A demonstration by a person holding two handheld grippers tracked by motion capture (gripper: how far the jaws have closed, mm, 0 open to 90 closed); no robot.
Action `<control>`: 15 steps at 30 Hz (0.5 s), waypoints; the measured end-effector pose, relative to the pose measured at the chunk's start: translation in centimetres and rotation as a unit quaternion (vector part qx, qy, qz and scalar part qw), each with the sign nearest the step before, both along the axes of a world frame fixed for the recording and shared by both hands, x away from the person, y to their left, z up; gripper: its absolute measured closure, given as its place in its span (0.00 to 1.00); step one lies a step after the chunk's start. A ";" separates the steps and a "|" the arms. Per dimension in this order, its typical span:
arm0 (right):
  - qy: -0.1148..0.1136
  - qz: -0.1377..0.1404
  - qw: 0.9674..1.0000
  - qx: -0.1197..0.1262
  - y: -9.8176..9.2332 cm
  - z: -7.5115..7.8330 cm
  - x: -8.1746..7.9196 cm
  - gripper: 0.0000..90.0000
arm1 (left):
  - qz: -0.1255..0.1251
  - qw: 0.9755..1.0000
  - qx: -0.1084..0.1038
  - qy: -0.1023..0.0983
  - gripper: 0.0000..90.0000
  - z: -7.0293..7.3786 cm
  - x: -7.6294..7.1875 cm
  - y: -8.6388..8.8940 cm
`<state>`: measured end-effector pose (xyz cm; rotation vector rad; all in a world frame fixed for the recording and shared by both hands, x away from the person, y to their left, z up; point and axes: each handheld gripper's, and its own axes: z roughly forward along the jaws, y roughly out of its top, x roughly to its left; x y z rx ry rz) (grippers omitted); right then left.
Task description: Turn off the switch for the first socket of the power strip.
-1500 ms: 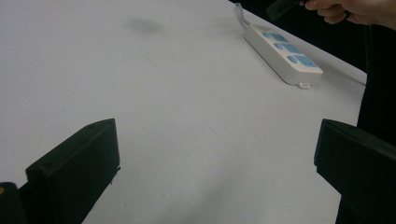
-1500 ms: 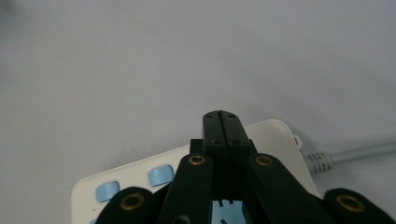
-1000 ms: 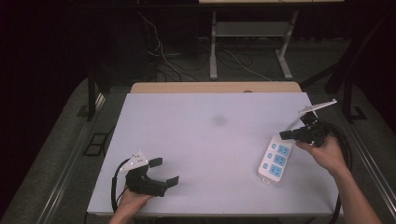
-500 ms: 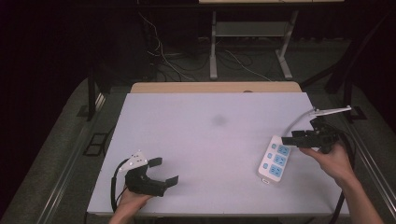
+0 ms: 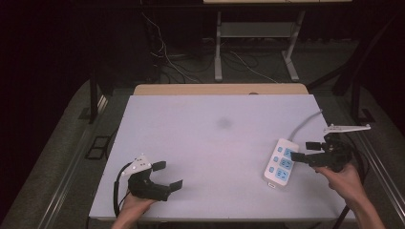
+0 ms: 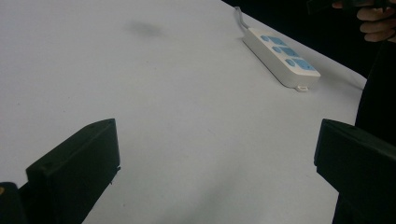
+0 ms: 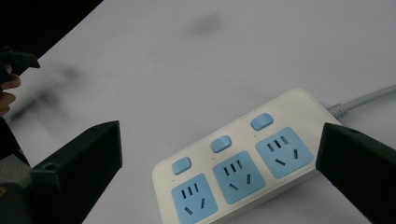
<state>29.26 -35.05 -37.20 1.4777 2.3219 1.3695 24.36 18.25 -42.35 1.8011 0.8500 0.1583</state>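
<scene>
Clearly the power strip (image 5: pixel 281 162) is the thing in hand: it lies flat near the right edge of the white table (image 5: pixel 210 143), its 3 blue sockets and 3 blue switches face up, with its grey cable (image 5: pixel 305 123) running off toward the far right corner. The right gripper (image 5: pixel 306 151) sits just beside the strip's right side with its jaws spread wide; they have just been opening, and nothing is between them, the strip lying below and ahead of them in the right gripper view (image 7: pixel 243 158). The left gripper (image 5: pixel 165 174) rests near the front left edge, well apart from the strip, jaws also wide and empty. I judge the strip to be a rigid plastic shell, fairly light, smooth and likely a little slippery, so it may slide on the table when nudged. The best hold looks to be across its narrow width on the 2 long sides; the stiff cable may tug it askew.
</scene>
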 end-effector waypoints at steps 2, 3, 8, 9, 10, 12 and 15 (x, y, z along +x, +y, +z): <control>-0.001 0.001 1.000 0.005 0.0 -0.3 -0.4 0.00 | -0.001 1.000 0.001 0.000 0.00 0.0 0.0 0.0; -0.002 0.001 1.000 0.006 0.1 -0.4 -0.6 0.00 | 0.000 1.000 0.000 0.000 0.00 0.0 0.0 0.0; -0.006 0.003 1.000 0.016 0.4 -1.2 -1.4 0.00 | 0.002 1.000 -0.002 0.000 0.00 0.0 0.0 0.1; -0.006 0.003 1.000 0.018 0.4 -1.3 -1.6 0.00 | 0.002 1.000 -0.002 0.000 0.00 0.0 0.0 0.1; -0.007 0.003 1.000 0.018 0.5 -1.5 -1.7 0.00 | 0.002 1.000 -0.002 -0.001 0.00 0.0 0.0 0.1; -0.010 0.004 1.000 0.022 0.6 -1.8 -2.1 0.00 | 0.002 1.000 -0.002 -0.001 0.00 0.0 0.0 0.2; -0.013 0.003 1.000 0.027 0.7 -2.3 -2.6 0.00 | 0.003 1.000 -0.002 0.000 0.00 0.0 0.0 0.1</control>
